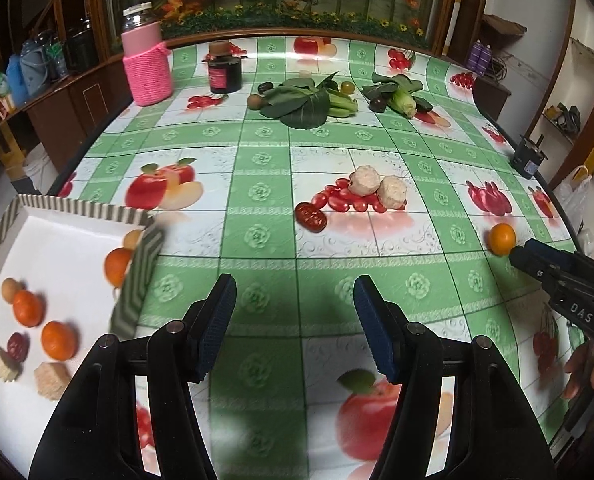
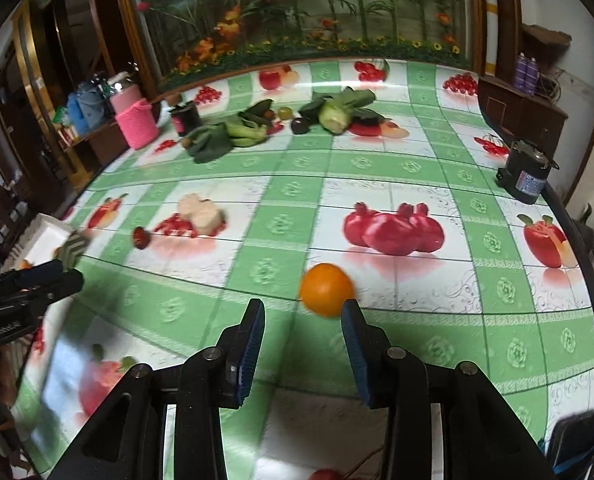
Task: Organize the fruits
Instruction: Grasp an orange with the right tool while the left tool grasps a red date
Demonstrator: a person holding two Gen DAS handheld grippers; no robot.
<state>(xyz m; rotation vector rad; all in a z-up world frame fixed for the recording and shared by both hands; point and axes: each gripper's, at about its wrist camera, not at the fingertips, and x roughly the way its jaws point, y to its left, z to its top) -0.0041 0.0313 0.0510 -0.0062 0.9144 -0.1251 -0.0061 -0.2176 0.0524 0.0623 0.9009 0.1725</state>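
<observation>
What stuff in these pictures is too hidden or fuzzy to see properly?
- Tray, left wrist view: its near corner is cut off by the picture edge; the front wall is blurred.
- Orange, right wrist view: smeared by motion, so contact with the right claw is unclear.
- Tray's contents, right wrist view: hidden behind the left claw.

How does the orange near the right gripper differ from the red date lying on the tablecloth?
The orange is round, smooth and bright orange; the red date is oblong, wrinkled and dark red. The orange looks larger than the date. The orange sits just beyond the tips of the right gripper, whose jaws stand open, while the date lies apart from both grippers, beside two pale lumpy pieces. Both rest on the tablecloth, outside the white tray.
</observation>
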